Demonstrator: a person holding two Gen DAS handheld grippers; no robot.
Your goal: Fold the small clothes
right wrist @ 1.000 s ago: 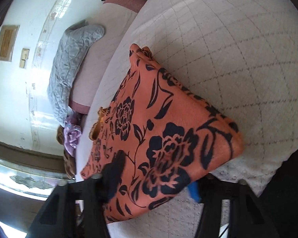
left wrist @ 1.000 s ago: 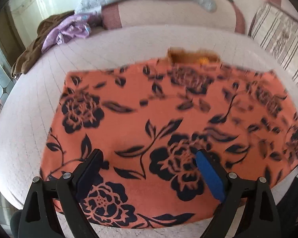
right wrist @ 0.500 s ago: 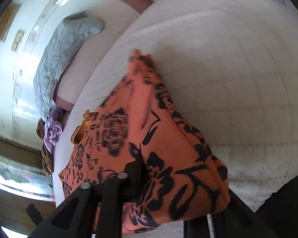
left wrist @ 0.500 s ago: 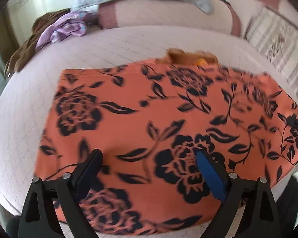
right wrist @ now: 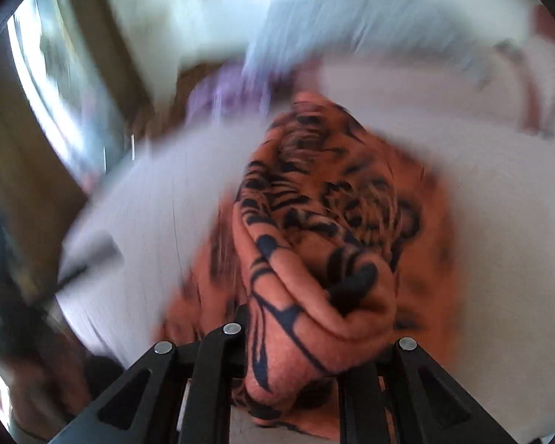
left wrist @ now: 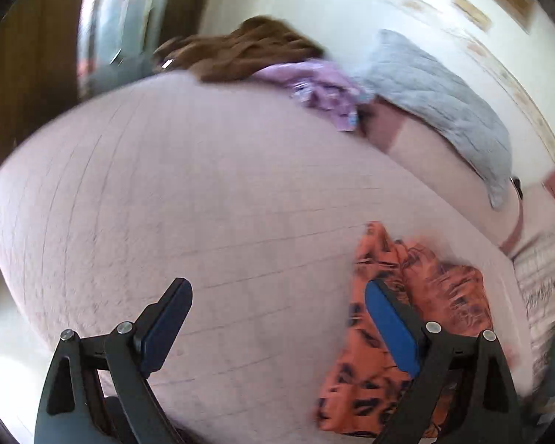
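The orange garment with black flowers (right wrist: 314, 229) hangs bunched and lifted in the right wrist view, and my right gripper (right wrist: 292, 355) is shut on a thick fold of it at the bottom of the frame. The picture is heavily blurred. In the left wrist view the same garment (left wrist: 440, 296) lies crumpled at the lower right, behind the right finger. My left gripper (left wrist: 277, 318) stands wide open over bare bed cover, with nothing between its blue pads (left wrist: 388, 329).
The pale quilted bed cover (left wrist: 203, 203) fills the middle. At its far edge lie a brown cloth (left wrist: 240, 51), a lilac garment (left wrist: 322, 88) and a grey quilted pillow (left wrist: 436, 100). A striped cushion (left wrist: 544, 270) sits at the right. The bed's edge falls away at the left.
My right gripper closed on the garment's corner and pulled it up, bunching the flat cloth. My left gripper swung away to the left, so the garment now lies at its right.
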